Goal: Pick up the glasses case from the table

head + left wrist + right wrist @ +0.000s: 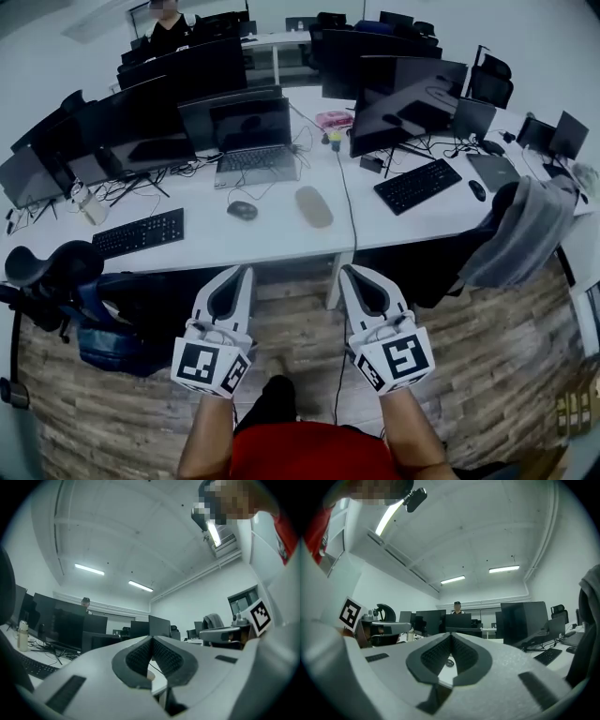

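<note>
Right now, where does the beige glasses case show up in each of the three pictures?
Head view: the glasses case lies on the table, right of the mouse.
Left gripper view: probably the beige sliver below the jaw tips.
Right gripper view: not made out.
Shared landmark: the person standing at the back of the room.

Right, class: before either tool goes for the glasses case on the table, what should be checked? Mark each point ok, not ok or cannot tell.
1. Glasses case in plain view on the table: ok.
2. Room around it: ok, the mouse lies apart on its left.
3. Left tool open for a grasp: not ok, shut and empty.
4. Right tool open: not ok, shut and empty.
5. Tools at the case: not ok, both short of the table's near edge.
</note>
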A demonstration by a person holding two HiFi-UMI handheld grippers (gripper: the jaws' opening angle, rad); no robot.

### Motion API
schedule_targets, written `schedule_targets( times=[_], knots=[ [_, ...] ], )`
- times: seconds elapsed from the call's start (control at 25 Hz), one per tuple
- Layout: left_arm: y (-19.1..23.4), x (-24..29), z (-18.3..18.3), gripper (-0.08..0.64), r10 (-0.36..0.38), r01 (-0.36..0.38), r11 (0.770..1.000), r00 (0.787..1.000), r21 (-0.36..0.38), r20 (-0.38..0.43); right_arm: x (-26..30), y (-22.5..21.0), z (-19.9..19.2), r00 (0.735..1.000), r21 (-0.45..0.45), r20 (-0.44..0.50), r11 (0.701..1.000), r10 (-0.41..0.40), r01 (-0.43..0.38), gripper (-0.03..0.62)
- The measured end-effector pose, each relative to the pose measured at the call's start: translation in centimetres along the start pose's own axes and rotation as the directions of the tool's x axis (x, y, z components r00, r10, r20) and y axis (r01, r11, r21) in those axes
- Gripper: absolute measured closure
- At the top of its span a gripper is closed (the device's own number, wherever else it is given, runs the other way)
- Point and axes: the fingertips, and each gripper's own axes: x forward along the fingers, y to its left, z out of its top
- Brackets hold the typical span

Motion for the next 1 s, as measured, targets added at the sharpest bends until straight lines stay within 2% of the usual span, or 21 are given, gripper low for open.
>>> schedule_targets(
  times=[0.28, 0.56, 0.8, 1.0],
  knots=[
    [8.8, 7.7, -1.7, 0.551, -0.046, 0.046, 0.999, 0.999, -0.03, 0.0, 11.9, -2.3, -1.7, 0.999, -0.026, -0.029, 0.999, -0.036, 0.035, 0.586],
    [14.6, 13.5, -3.5, 0.551, -0.088, 0.088, 0.995, 0.996, -0.036, -0.011, 20.4, -5.5, -5.6, 0.989, -0.039, -0.107, 0.994, -0.103, 0.1, 0.576],
    [17.1, 16.8, -5.0, 0.551, -0.092, 0.091, 0.994, 0.995, -0.055, -0.026, 24.6, -8.2, -10.1, 0.965, -0.065, -0.224, 0.99, -0.136, 0.125, 0.462],
    [17.6, 19.1, -6.6, 0.549, -0.062, 0.06, 0.996, 0.998, -0.066, -0.032, 26.5, -10.2, -15.0, 0.936, -0.058, -0.331, 0.993, -0.117, 0.103, 0.35]
  ],
)
